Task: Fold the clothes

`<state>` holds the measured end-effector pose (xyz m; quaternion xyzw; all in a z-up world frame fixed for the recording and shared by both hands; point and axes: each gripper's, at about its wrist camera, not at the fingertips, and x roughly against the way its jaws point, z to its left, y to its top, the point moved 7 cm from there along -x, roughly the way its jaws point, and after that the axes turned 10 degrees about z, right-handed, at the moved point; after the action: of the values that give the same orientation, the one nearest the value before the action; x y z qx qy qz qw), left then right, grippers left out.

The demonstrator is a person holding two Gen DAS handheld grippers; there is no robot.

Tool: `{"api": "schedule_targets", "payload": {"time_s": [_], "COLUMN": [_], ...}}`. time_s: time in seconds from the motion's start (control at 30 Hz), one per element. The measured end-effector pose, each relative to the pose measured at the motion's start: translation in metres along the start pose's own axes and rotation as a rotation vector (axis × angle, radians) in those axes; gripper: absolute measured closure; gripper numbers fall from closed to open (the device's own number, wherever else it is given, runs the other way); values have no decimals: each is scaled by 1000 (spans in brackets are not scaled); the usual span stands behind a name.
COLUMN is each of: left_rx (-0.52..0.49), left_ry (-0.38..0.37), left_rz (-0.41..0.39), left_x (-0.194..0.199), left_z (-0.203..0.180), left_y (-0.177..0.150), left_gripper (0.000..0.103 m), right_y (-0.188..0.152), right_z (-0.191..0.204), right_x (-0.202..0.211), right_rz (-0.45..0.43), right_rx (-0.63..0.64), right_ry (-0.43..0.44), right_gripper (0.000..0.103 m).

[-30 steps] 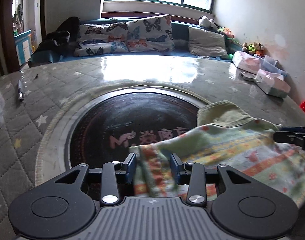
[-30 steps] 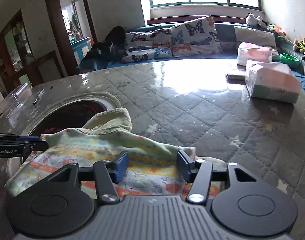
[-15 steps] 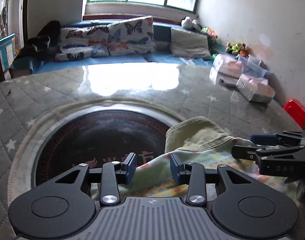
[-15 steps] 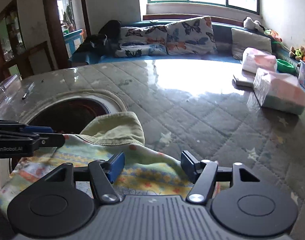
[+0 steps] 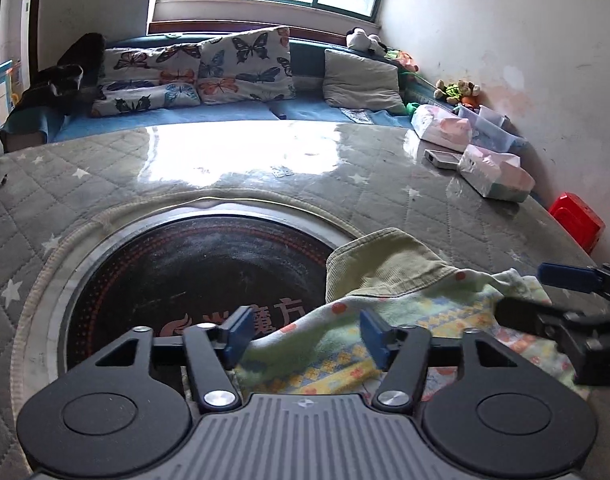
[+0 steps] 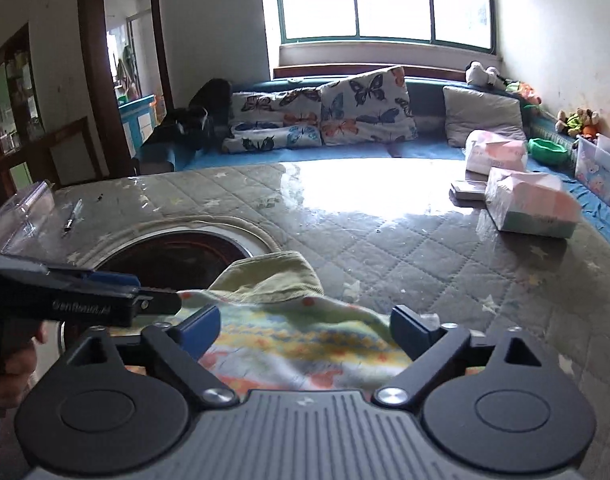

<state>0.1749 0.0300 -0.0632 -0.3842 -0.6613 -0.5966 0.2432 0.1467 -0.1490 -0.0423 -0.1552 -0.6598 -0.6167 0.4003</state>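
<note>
At the far left of the right wrist view we see a clear plastic container [image 6: 23, 216] and a pen [image 6: 72, 217] lying on the quilted grey table [image 6: 425, 264]. Just right of them the round dark cooktop [image 5: 193, 272] is set into the table, ringed by a pale rim. Our left gripper [image 5: 305, 330] has its blue pads spread apart, and a raised fold of the patterned garment [image 5: 345, 344] passes between them; we cannot see either pad pressing on the cloth. The garment lies on the table at the right edge of the cooktop, partly overlapping its rim, with its plain olive-green part [image 6: 273, 276] humped up on the far side and the pastel printed part nearer us. Further right, our right gripper [image 6: 305, 328] sits over the same garment with its jaws wide apart, the printed cloth lying flat between and beneath them and gripped by neither. In the left wrist view that gripper's dark fingers reach in from the right edge over the garment's far corner. Well beyond, toward the right wall, two wrapped tissue packs [image 6: 529, 208] rest on the table, and butterfly cushions [image 5: 241, 66] line the blue bench under the window
</note>
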Motion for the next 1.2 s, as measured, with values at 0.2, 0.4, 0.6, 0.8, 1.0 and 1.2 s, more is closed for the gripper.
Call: {"api": "schedule_targets", "payload": {"time_s": [0.2, 0.4, 0.6, 0.8, 1.0, 1.2], "left_rx": [-31, -53, -70, -90, -43, -6], "left_ry": [12, 45, 74, 134, 139, 152], "left_rz": [-50, -75, -73, -11, -12, -9], "left_x": [25, 51, 58, 41, 44, 49], "left_z": [-7, -16, -26, -33, -25, -17], "left_y": [-5, -29, -56, -81, -88, -97], "left_gripper": [16, 8, 5, 5, 3, 3], "right_y": [-21, -45, -60, -80, -76, -74], "right_z": [16, 16, 2, -1, -1, 14], "right_x": [15, 21, 15, 6, 20, 24], "right_rz": [10, 38, 81, 95, 57, 52], "right_rx": [49, 51, 45, 62, 57, 110], "right_ry": [-15, -48, -89, -81, -65, -8], "right_gripper": [0, 0, 0, 0, 0, 0]}}
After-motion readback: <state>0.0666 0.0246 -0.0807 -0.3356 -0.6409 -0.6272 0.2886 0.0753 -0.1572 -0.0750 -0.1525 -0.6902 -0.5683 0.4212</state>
